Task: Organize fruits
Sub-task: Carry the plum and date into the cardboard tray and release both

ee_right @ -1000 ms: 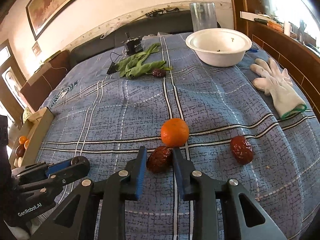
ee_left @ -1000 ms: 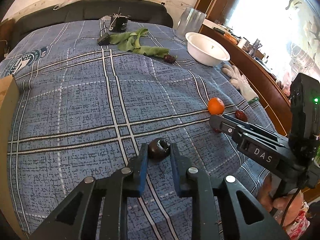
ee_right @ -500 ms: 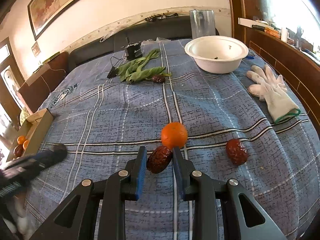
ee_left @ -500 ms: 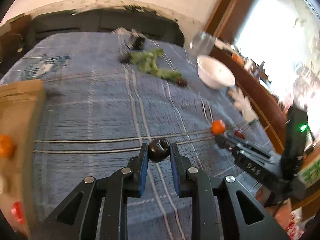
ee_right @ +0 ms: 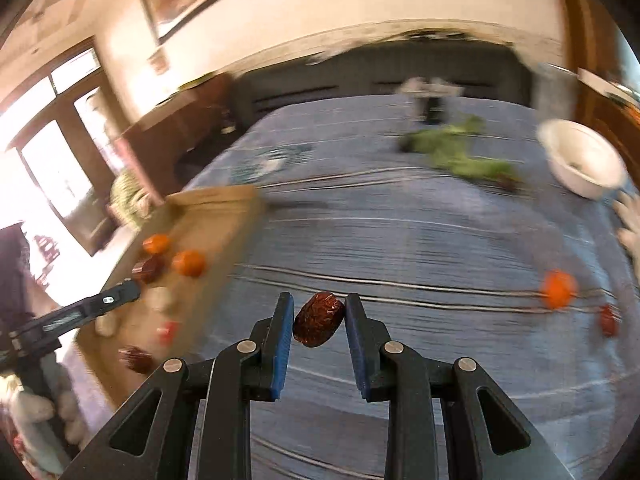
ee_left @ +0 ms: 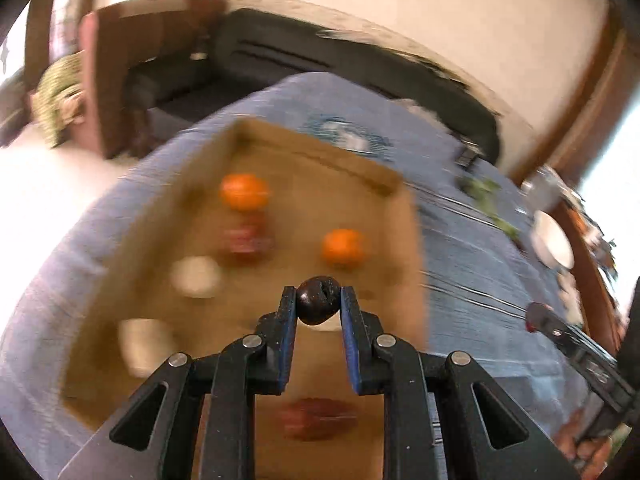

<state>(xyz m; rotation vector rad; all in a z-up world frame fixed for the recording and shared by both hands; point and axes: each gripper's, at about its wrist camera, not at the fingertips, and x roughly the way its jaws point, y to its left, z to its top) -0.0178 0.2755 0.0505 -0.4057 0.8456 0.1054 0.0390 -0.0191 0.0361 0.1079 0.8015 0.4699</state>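
Observation:
My left gripper [ee_left: 318, 306] is shut on a dark round fruit [ee_left: 318, 300] and holds it above the cardboard box [ee_left: 400, 248]. The box holds two oranges [ee_left: 243, 191], red dates [ee_left: 248, 236] and pale items. My right gripper [ee_right: 319, 316] is shut on a reddish-brown date [ee_right: 319, 318], lifted above the blue plaid cloth [ee_right: 400, 240]. An orange [ee_right: 557, 283] and another date [ee_right: 608, 320] lie on the cloth at the right. The box also shows in the right wrist view [ee_right: 216, 216], with the left gripper's fingers [ee_right: 116, 298] over it.
A white bowl [ee_right: 580, 164] stands at the far right, with green leaves [ee_right: 460, 152] beside it. A white glove [ee_right: 630, 224] lies at the right edge. A dark sofa back [ee_right: 380, 72] runs behind the cloth. Both views are motion-blurred.
Both grippers swung left with their fruits. The left one moved from over the cloth to over the box. The right one lifted the date off the cloth, away from the orange.

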